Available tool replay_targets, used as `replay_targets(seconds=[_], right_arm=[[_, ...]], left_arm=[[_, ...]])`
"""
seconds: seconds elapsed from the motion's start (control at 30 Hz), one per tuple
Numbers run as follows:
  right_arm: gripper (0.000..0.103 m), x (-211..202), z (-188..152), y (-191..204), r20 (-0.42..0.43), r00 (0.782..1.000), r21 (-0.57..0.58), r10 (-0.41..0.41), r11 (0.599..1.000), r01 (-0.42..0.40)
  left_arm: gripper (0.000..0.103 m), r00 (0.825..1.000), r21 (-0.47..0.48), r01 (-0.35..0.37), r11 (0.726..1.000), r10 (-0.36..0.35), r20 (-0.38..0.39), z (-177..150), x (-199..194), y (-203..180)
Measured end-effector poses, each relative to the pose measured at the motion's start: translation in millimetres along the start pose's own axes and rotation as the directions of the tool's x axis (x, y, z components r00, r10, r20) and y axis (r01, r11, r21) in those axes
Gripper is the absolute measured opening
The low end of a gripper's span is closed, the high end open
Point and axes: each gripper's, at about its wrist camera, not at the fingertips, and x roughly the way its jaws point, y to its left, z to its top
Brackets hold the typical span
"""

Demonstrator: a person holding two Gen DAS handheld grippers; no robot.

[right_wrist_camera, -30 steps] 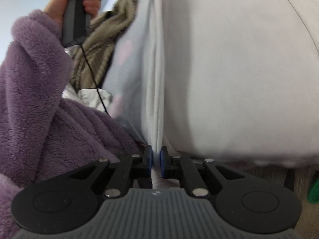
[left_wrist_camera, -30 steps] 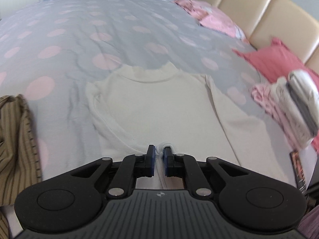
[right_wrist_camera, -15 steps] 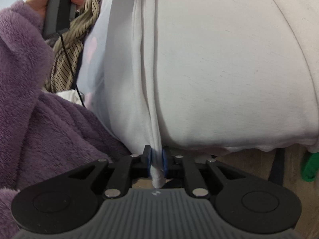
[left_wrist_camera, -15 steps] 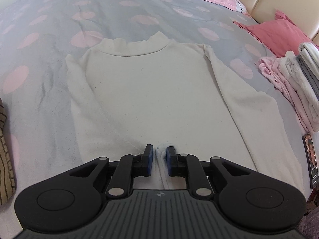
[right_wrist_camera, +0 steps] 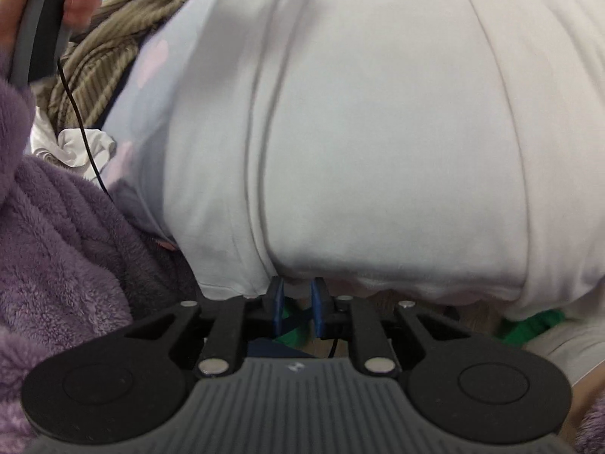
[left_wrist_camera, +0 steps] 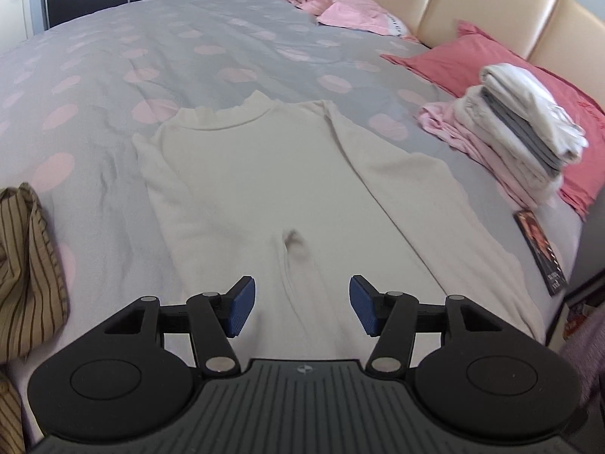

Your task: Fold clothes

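Matt cream knit top [left_wrist_camera: 264, 174]

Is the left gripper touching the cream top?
Apart. The left wrist view shows the left gripper open, its pads clear of the cream top.

Cream top [left_wrist_camera: 264, 174] on grey, pink-dotted bedspread [left_wrist_camera: 151, 49]

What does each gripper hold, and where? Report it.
Nothing. Both grippers' jaws have just been opening: the left gripper stands wide above the cream top, the right gripper slightly apart at its hem, no cloth between.
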Motion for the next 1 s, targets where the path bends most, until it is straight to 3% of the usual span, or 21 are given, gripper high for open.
replay_targets(seconds=[0.1,0.2,0.47,0.5,0.53,0.63,0.77,0.83,0.93,1.0], right_arm=[[0.021,-4,3,4,0.045,0.999,-0.027,0.017,1.0,-0.016],[0.033,-6,-1,-1,0.03,0.999,-0.031,0.041,0.999,-0.04],[0.037,17,5,15,-0.006,0.997,-0.125,0.075,0.989,-0.076],[0.032,20,5,17,-0.02,0.997,-0.132,0.073,0.988,-0.075],[0.007,21,4,17,-0.031,0.997,-0.134,0.076,0.988,-0.08],[0.007,13,3,18,-0.047,0.992,-0.119,0.119,0.985,-0.123],[0.007,0,3,12,-0.045,0.97,-0.04,0.24,0.969,-0.242],[0.007,1,2,7,-0.053,0.979,-0.024,0.197,0.98,-0.198],[0.005,9,0,5,-0.082,0.996,-0.075,0.044,0.996,-0.05],[0.005,15,0,3,-0.101,0.994,-0.067,0.048,0.996,-0.055]], left_arm=[[0.049,1.0,0.01,0.022,1.0,-0.022,-0.011,-26,-20,1],[0.049,0.998,0.017,0.059,0.998,-0.058,-0.032,-55,-36,4],[0.048,0.982,-0.003,0.134,0.991,-0.133,-0.132,-139,-54,1],[0.048,0.98,0.002,0.141,0.99,-0.14,-0.142,-144,-54,-2],[0.048,0.978,0.016,0.146,0.989,-0.142,-0.15,-148,-54,-6],[0.048,0.971,0.056,0.18,0.982,-0.169,-0.169,-153,-54,-17],[0.048,0.956,0.092,0.229,0.969,-0.206,-0.208,-157,-45,-29],[0.048,0.951,0.105,0.228,0.968,-0.198,-0.236,-159,-37,-33],[0.045,0.943,0.125,0.237,0.964,-0.197,-0.267,-165,-27,-40],[0.044,0.937,0.144,0.254,0.957,-0.206,-0.282,-165,-26,-45]])
